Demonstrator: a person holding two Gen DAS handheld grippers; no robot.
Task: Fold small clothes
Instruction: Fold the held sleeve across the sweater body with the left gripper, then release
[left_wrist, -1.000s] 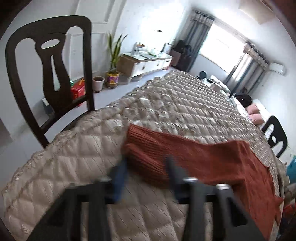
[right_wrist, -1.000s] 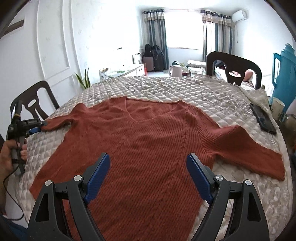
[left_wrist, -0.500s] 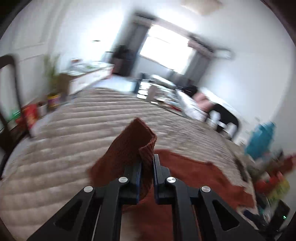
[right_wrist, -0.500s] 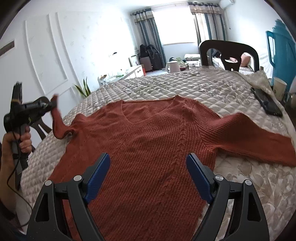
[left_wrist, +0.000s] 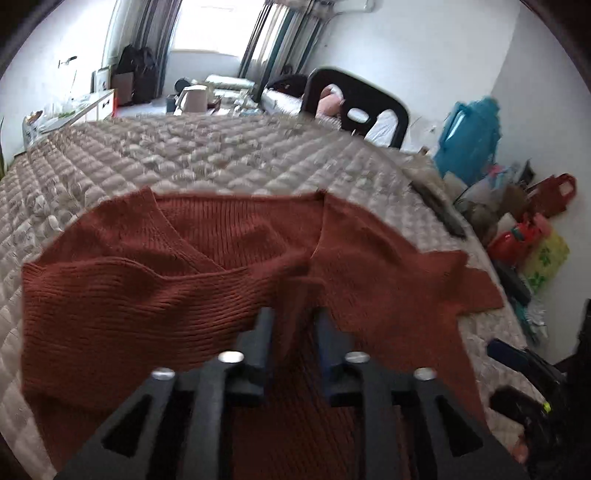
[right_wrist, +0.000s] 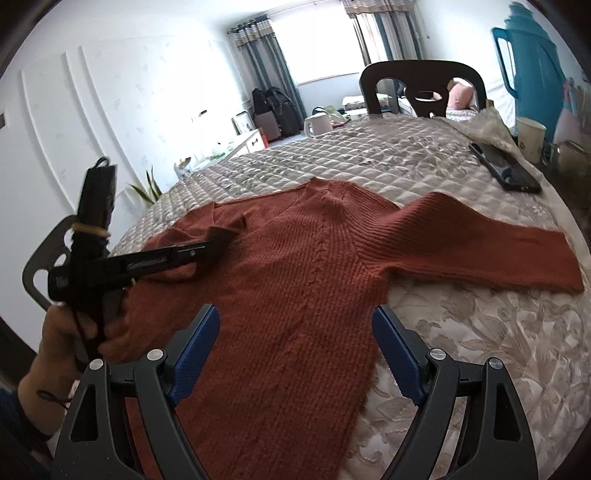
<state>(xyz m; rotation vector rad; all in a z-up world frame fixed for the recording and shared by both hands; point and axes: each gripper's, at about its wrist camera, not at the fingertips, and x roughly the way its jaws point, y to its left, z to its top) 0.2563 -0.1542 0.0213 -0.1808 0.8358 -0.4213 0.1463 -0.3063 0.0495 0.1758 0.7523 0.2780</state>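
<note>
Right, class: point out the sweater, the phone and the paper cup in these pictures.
sweater (right_wrist: 295, 288): right wrist view, on the knitted front of the body.
phone (right_wrist: 506, 166): right wrist view, on its dark screen.
paper cup (right_wrist: 530, 138): right wrist view, on its side wall.

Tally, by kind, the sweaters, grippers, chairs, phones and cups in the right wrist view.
Sweater: 1
Grippers: 2 (left gripper, jaws opening with the sleeve between them; right gripper, open)
Chairs: 2
Phone: 1
Cup: 1
Total: 7
</note>
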